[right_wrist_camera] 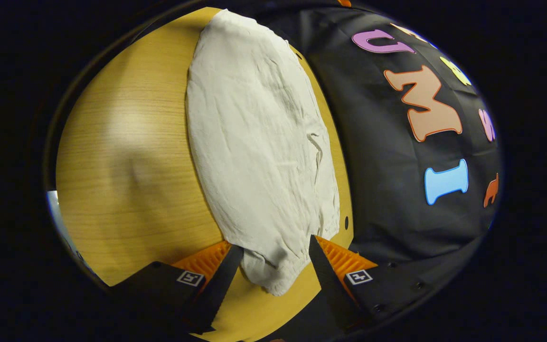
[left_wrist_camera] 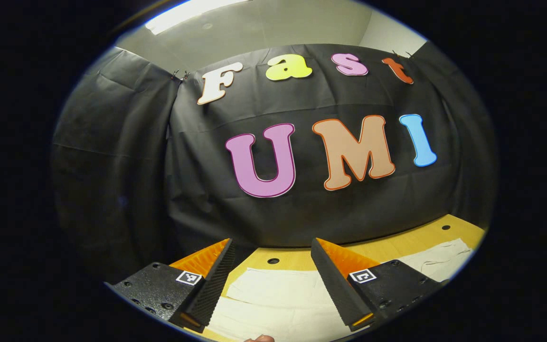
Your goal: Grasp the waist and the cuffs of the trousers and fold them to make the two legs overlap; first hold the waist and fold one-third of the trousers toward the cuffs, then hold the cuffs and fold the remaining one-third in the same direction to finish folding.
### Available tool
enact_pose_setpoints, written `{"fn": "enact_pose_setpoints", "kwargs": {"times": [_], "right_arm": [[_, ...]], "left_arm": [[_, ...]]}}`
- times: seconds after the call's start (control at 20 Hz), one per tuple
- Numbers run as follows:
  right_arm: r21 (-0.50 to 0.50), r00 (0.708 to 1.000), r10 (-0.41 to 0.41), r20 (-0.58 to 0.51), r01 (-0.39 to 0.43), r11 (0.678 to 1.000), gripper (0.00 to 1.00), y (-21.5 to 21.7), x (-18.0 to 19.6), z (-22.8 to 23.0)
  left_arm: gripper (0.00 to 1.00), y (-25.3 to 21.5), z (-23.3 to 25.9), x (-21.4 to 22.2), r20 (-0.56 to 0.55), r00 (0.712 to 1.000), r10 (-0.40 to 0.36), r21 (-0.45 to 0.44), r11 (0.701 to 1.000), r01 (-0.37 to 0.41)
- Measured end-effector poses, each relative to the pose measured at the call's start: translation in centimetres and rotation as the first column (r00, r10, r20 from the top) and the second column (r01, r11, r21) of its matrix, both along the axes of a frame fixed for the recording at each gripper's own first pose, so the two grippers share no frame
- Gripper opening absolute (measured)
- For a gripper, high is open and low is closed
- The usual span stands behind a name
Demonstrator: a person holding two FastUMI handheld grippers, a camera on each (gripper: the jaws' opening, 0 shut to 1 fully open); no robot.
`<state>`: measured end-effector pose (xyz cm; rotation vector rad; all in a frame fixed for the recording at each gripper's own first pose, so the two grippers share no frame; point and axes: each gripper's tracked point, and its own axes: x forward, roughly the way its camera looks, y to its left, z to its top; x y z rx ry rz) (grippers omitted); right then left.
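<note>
1. The cream-white, creased cotton trousers lie flat along the far side of the yellow wood-grain worktop, close to the black cloth wall.
2. In the right gripper view, the right gripper is spread wide, its fingers on either side of the trousers' narrow gathered end without pressing on it.
3. In the left gripper view, the left gripper is likewise wide apart and holds nothing, poised above the pale cloth.
</note>
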<state>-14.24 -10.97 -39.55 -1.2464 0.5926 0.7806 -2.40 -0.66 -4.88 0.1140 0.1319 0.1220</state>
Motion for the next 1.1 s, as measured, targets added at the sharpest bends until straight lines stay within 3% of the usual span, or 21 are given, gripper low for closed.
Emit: {"fn": "enact_pose_setpoints", "kwargs": {"times": [0.15,0.35,0.45,0.5,0.55,0.6,0.65,0.8,0.9,1.05,1.1], "right_arm": [[-0.003,1.0,-0.019,0.004,0.019,1.0,0.88,0.0,0.6,-0.6],[-0.026,0.999,-0.049,0.0,0.049,0.998,0.68,0.4,0.8,-1.6],[-0.039,0.999,-0.047,-0.019,0.046,0.998,0.53,0.6,0.4,-2.4],[-0.051,0.999,-0.036,-0.009,0.035,0.998,0.34,0.8,0.4,-2.5],[-0.06,0.999,-0.037,-0.023,0.036,0.998,0.3,0.7,0.1,-2.8],[-0.063,0.998,-0.045,-0.033,0.043,0.997,0.14,0.6,-0.2,-2.8],[-0.067,0.998,-0.055,-0.023,0.053,0.996,0.18,0.7,0.0,-3.2],[-0.057,0.995,-0.103,-0.015,0.102,0.993,0.03,0.7,0.2,-2.9],[-0.058,0.992,-0.121,-0.029,0.119,0.991,0.07,0.8,0.1,-2.9],[-0.089,0.997,-0.081,-0.007,0.08,0.993,0.03,0.9,0.2,-2.8],[-0.102,0.998,-0.065,0.006,0.066,0.993,0.07,0.9,0.3,-2.8]], "left_arm": [[1.0,0.7,-0.1,0.1,0.0,1.0,0.014,-0.006,1.0,-0.014],[0.96,1.0,-0.7,0.0,-0.009,1.0,0.02,-0.012,1.0,-0.02],[0.96,1.3,-0.6,-0.1,-0.005,1.0,0.02,-0.007,1.0,-0.02],[0.96,1.5,-0.6,-0.2,-0.004,1.0,0.022,0.0,1.0,-0.022],[0.96,1.8,-0.5,-0.3,-0.004,1.0,0.023,0.005,1.0,-0.023],[0.96,2.1,-0.6,-0.4,-0.003,1.0,0.024,0.008,1.0,-0.024],[0.96,2.4,-0.7,-0.4,-0.005,1.0,0.027,0.011,1.0,-0.026],[0.96,3.7,-0.9,-0.8,-0.008,0.999,0.039,0.022,0.999,-0.039],[0.96,4.5,-1.1,-1.0,-0.007,0.999,0.033,0.052,0.998,-0.033],[0.96,6.8,-2.1,-1.2,-0.025,0.999,0.03,0.146,0.989,-0.026],[0.96,7.8,-2.7,-1.4,-0.033,0.999,0.035,0.184,0.983,-0.029]]}}
